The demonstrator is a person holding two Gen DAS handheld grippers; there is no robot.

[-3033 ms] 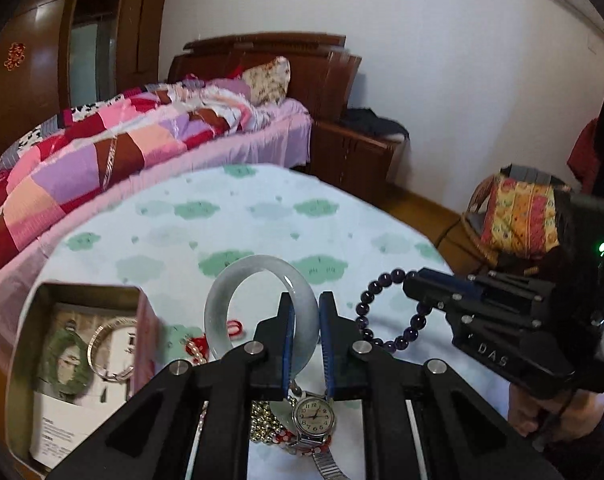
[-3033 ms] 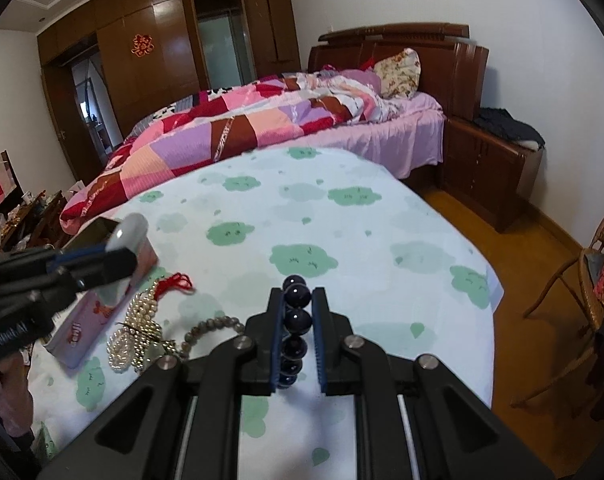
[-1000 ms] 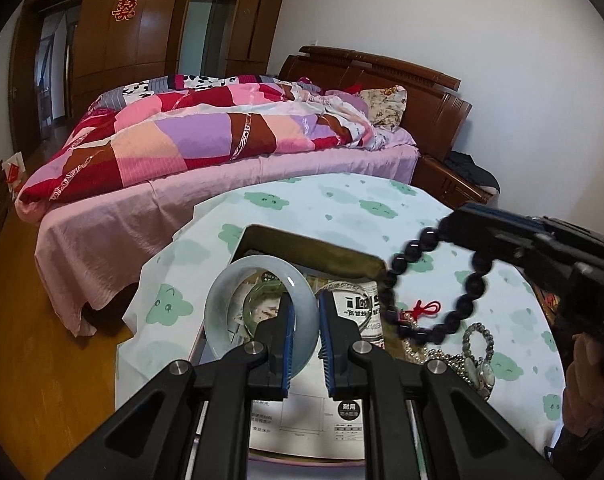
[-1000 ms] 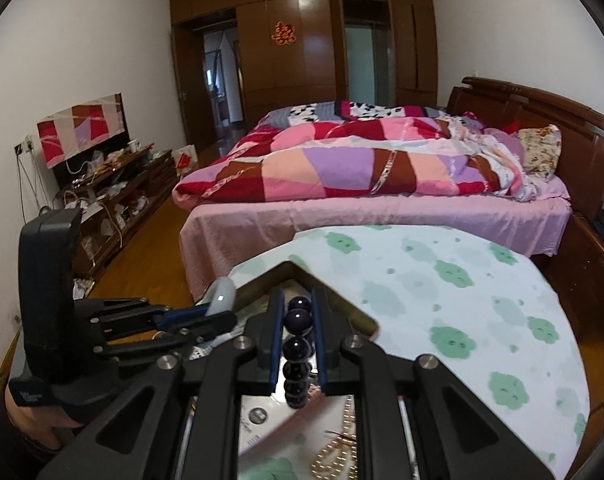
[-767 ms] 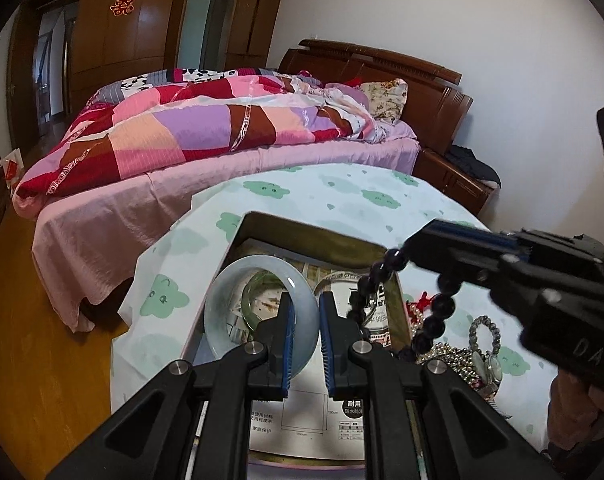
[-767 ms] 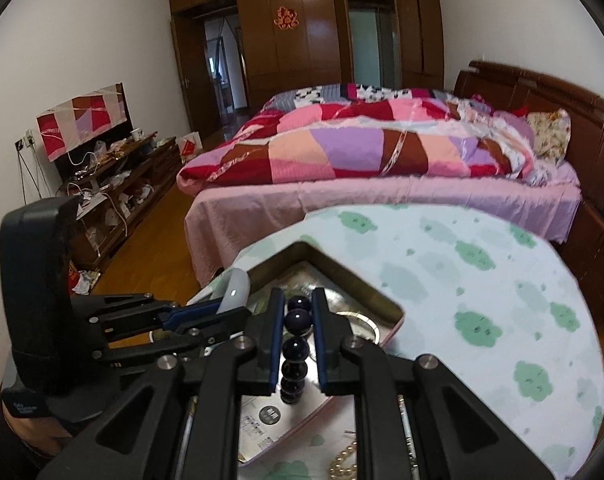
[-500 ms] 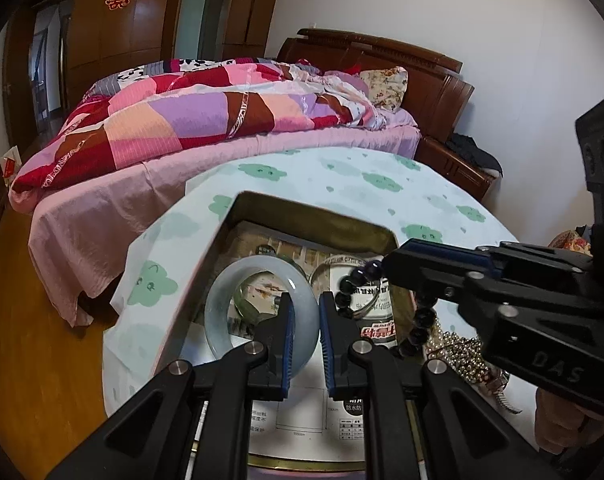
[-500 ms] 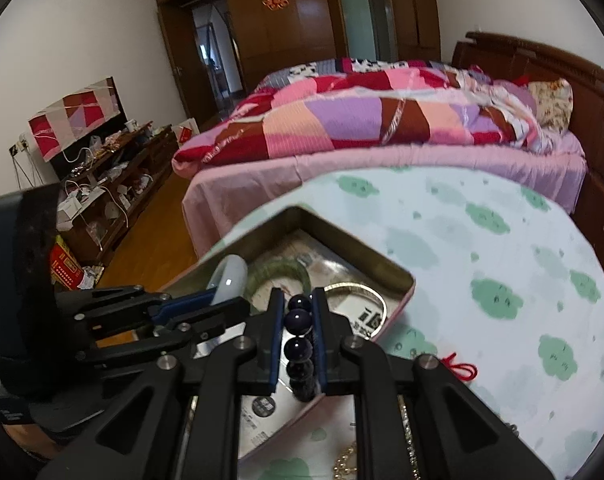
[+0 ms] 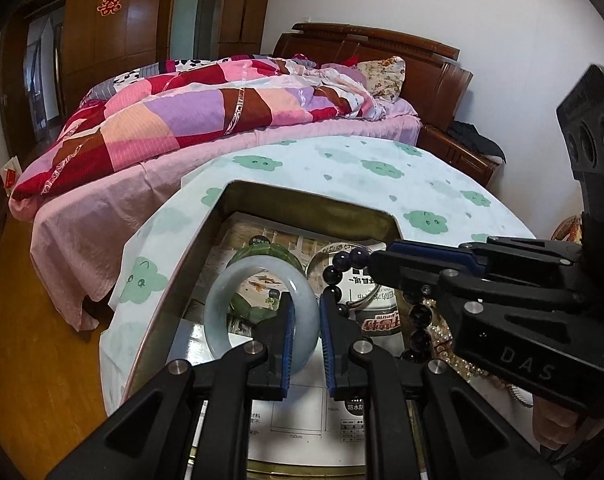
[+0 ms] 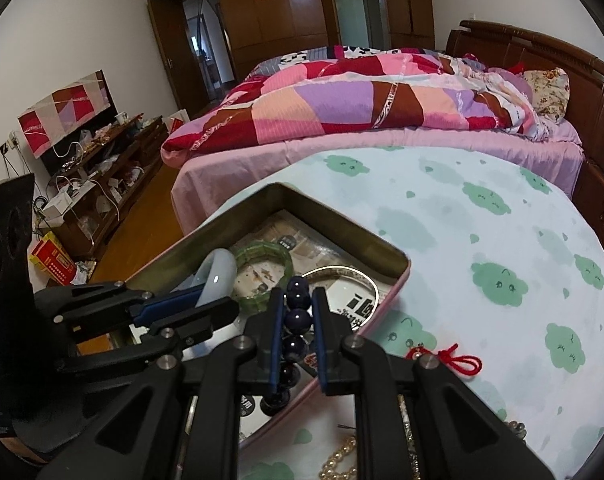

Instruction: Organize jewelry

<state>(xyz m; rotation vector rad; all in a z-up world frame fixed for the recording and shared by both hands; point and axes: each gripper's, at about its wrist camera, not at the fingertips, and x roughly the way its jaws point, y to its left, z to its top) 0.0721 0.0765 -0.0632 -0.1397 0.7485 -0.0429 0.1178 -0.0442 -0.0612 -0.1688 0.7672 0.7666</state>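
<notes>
My left gripper (image 9: 304, 308) is shut on a pale jade bangle (image 9: 237, 280), held upright over the open metal tin (image 9: 302, 204). My right gripper (image 10: 295, 296) is shut on a string of dark purple beads (image 10: 297, 320), which hangs just over the tin's (image 10: 342, 236) near right part. In the left wrist view the right gripper (image 9: 386, 260) reaches in from the right with the dark purple beads (image 9: 342, 264) dangling below it. In the right wrist view the left gripper (image 10: 205, 300) holds the pale jade bangle (image 10: 221, 276) at the left. Inside the tin lie a green bangle (image 10: 265, 268) and a thin silver bangle (image 10: 362, 284) on printed papers.
The tin sits on a round table with a pale cloth printed with green clouds (image 10: 482, 220). A red knotted cord (image 10: 458, 360) and pearl beads (image 10: 342, 456) lie beside the tin. A bed with a patchwork quilt (image 10: 362, 108) stands close behind the table.
Both grippers have sunk toward the tin with their pieces still held. The beads now hang lower, close beside the pale bangle, and the right gripper sits nearer the left one.
</notes>
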